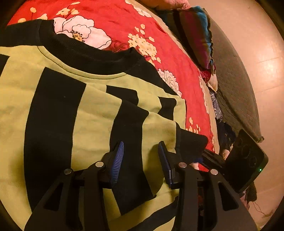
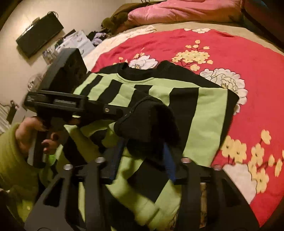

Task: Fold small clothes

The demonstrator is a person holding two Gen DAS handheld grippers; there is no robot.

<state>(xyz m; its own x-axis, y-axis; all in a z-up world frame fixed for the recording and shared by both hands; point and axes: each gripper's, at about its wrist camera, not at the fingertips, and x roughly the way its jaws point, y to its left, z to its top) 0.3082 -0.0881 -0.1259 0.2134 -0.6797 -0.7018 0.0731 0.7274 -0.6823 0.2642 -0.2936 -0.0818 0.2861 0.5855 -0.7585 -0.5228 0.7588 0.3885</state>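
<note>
Green-and-black striped sweatshirt (image 1: 58,99) spread flat on a red floral bedspread (image 1: 124,23), black collar (image 1: 88,56) pointing up the bed, one sleeve folded back across the chest. Left gripper (image 1: 141,160) angled down over the lower part of that folded sleeve, blue pads (image 1: 118,160) on either side of a black stripe, cloth running between them and up over the near edge; looks like a pinch on the sleeve fabric, though hard to say for sure how tight. Black cuff (image 1: 193,142) sitting just right of the left gripper, near the bed's edge. Right gripper (image 2: 143,156) also tilted down, clamped on a bunched lump of black cuff fabric (image 2: 147,122) that sticks up between its blue pads (image 2: 168,160). Left tool's body crossing the right wrist view from the left, with a hand (image 2: 33,135) in a yellow-green sleeve (image 2: 12,160) wrapped round its handle. Pink pillow (image 2: 177,12) up at the head of the bed, dark flat box (image 2: 39,40) on the pale floor beside the bed, plus a heap of colourful clothes (image 1: 197,35) along the bed's far side in the left view.
</note>
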